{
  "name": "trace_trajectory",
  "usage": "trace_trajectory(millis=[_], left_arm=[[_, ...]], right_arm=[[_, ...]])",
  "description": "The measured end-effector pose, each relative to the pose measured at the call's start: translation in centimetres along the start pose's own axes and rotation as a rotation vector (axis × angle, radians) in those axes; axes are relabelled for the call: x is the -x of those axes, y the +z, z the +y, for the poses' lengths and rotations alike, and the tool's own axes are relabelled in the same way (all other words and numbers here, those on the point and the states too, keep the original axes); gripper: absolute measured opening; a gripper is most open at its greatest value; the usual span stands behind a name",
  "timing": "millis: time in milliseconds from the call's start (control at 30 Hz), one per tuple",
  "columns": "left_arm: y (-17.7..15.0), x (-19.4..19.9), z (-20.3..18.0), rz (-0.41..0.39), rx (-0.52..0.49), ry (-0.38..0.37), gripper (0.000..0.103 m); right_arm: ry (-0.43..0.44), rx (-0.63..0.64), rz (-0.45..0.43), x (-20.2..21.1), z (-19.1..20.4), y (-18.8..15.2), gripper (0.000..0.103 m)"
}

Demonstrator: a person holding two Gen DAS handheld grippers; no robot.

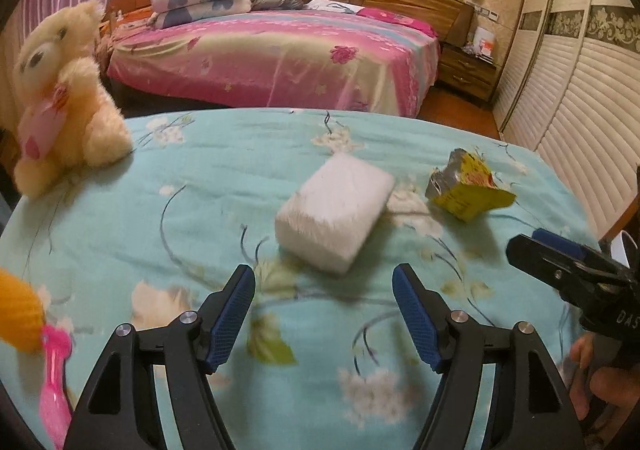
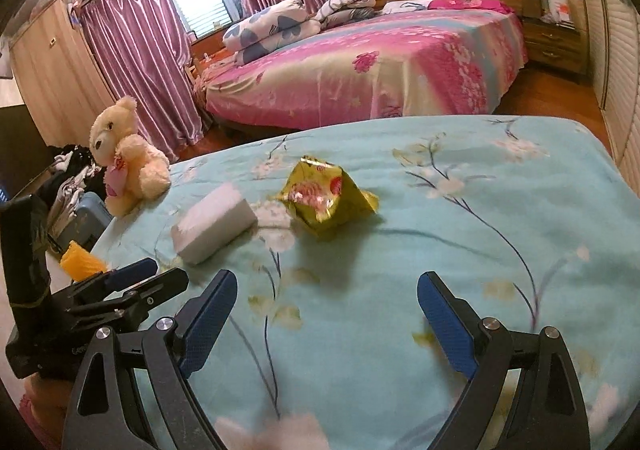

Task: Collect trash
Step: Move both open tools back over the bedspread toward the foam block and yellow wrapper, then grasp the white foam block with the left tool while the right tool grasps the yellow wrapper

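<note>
From the left wrist view, the left gripper hangs over a bed with a light-blue flowered sheet, its fingers apart with nothing between them. Just ahead lies a white block, perhaps a wrapped tissue pack. Beyond it to the right sits a crumpled yellow wrapper, the likeliest piece of trash. A cream teddy bear sits at the far left edge of the bed, and the right gripper comes in from the right side.

From the right wrist view, the right gripper has its fingers spread wide and empty, pointed down at the sheet. The wrapper lies straight ahead of it, close beside the white block; whether they touch is unclear.

This looks like the approach step: nothing is picked up yet. The next move probably calls for reaching the right gripper forward until its fingers straddle the wrapper, then closing gently on the crumpled foil.
</note>
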State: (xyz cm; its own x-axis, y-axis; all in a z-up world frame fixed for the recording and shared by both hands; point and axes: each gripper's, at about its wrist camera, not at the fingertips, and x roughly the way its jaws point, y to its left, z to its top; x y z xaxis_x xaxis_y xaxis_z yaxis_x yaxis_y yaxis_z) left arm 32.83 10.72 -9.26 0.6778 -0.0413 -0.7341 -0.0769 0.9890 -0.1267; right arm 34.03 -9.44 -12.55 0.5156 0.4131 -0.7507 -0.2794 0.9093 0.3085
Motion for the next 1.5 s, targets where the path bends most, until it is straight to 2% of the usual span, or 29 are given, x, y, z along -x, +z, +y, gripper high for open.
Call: trace_trajectory(millis=[200, 400, 433, 467, 500, 567, 633, 767, 833, 933, 1000, 1033, 1067, 1267, 1433, 1467, 1500], left_arm=[[1.1, -2.1, -0.3, 0.02, -0.029, -0.013, 0.071], [1.4, -2.8, -0.4, 0.007, -0.033, -0.01, 0.068], [1.4, -2.8, -0.4, 0.006, -0.035, -0.012, 0.064], [1.3, -2.9, -0.5, 0.009, -0.037, -0.017, 0.054], [1.2, -3.0, -0.5, 0.019, -0.04, -0.021, 0.049], [1.2, -3.2, -0.4, 0.029, -0.035, -0.02, 0.043], [1.2, -2.7, -0.3, 0.013, -0.034, -0.025, 0.041], [0.5, -1.9, -0.9, -0.001, -0.059, -0.025, 0.04], [0.0, -1.5, -1.1, -0.001, -0.056, -0.025, 0.04], [-0.4, -0.9, -0.6, -0.01, -0.024, -0.013, 0.04], [-0.7, -0.5, -0.2, -0.023, 0.006, -0.004, 0.04], [-0.8, -0.4, -0.1, -0.026, 0.018, -0.001, 0.04], [-0.9, -0.3, 0.1, -0.03, 0.031, 0.001, 0.04], [-1.3, -0.2, 0.3, -0.036, 0.069, -0.006, 0.04], [-1.1, -0.4, 0.6, -0.034, 0.063, -0.022, 0.04], [-1.0, -0.5, 0.6, -0.034, 0.061, -0.024, 0.04], [-1.0, -0.5, 0.6, -0.033, 0.058, -0.026, 0.04]], right_arm=[[-0.008, 0.01, 0.006, -1.9, 0.1, 1.6, 0.093], [-0.016, 0.015, 0.015, -3.2, 0.2, 2.4, 0.091], [-0.017, 0.02, 0.017, -3.4, 0.3, 2.5, 0.085], [-0.018, 0.025, 0.023, -3.6, 0.3, 2.5, 0.072], [-0.021, 0.026, 0.034, -3.8, 0.3, 2.5, 0.063], [-0.021, 0.018, 0.056, -4.1, 0.1, 2.4, 0.024], [-0.027, 0.002, 0.048, -3.8, -0.2, 2.3, 0.011], [-0.022, -0.011, 0.019, -2.1, -0.7, 1.5, 0.004], [-0.005, -0.018, 0.019, -1.4, -1.0, 0.9, 0.004], [0.016, -0.045, 0.025, -0.9, -1.5, 0.8, 0.016], [0.008, -0.04, 0.008, -0.7, -1.3, 1.0, 0.042], [0.009, -0.035, -0.001, -0.7, -1.1, 1.2, 0.066], [0.011, -0.024, -0.015, -0.8, -0.8, 1.6, 0.075], [-0.021, 0.036, -0.035, -2.5, 0.8, 3.6, 0.075], [-0.07, 0.058, -0.004, -5.2, 0.5, 4.7, 0.073], [-0.077, 0.057, 0.009, -5.7, 0.4, 4.7, 0.056], [-0.075, 0.042, 0.024, -5.8, 0.1, 4.7, 0.045]])
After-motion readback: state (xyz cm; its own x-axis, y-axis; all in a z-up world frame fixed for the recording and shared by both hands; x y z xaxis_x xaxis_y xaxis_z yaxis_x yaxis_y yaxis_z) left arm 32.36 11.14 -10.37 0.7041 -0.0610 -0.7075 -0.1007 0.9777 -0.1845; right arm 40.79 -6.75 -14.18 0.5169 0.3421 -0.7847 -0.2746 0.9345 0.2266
